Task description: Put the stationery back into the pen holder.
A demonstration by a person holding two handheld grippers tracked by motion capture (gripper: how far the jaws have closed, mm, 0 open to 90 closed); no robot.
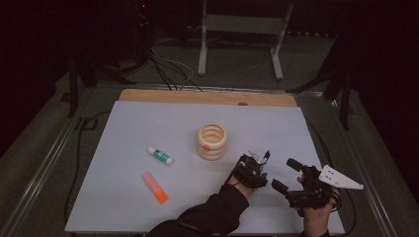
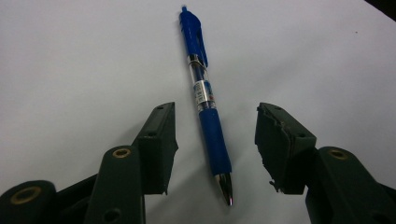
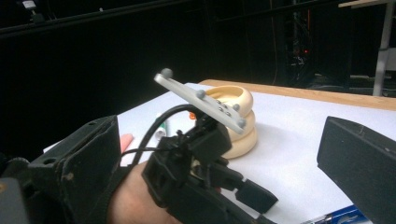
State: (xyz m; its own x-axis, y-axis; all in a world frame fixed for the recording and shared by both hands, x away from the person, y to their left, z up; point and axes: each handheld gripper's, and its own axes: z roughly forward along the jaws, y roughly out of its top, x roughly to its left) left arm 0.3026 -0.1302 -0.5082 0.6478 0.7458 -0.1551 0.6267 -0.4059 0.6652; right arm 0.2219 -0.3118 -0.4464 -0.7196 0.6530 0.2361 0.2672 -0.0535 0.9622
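1. Surface [image 1: 148, 123] – white sheet over a wooden board. A slick, flat bed; the blue pen [image 2: 205, 100] lies flat on it at the near right, just right of the ringed wooden cup [image 1: 212, 141]. Risk, as I judge it: the jaws close unevenly and one pad nudges the barrel first, so the pen rolls or skids out instead of being caught.
2. Left gripper [image 2: 215, 147] – jaws partly open, nothing held, pads apart from the pen on both sides; the rubber grip section lies between them, tip pointing near. The pen sits askew to the jaws, so a pinch could pivot it.
3. Right gripper [image 1: 286, 174] – near right of the left one, jaws wide open and empty. Close neighbours; a lift could bump the two together.
4. Green-capped glue stick [image 1: 160, 155] and orange marker [image 1: 155, 187] – well to the left, little chance of disturbance.
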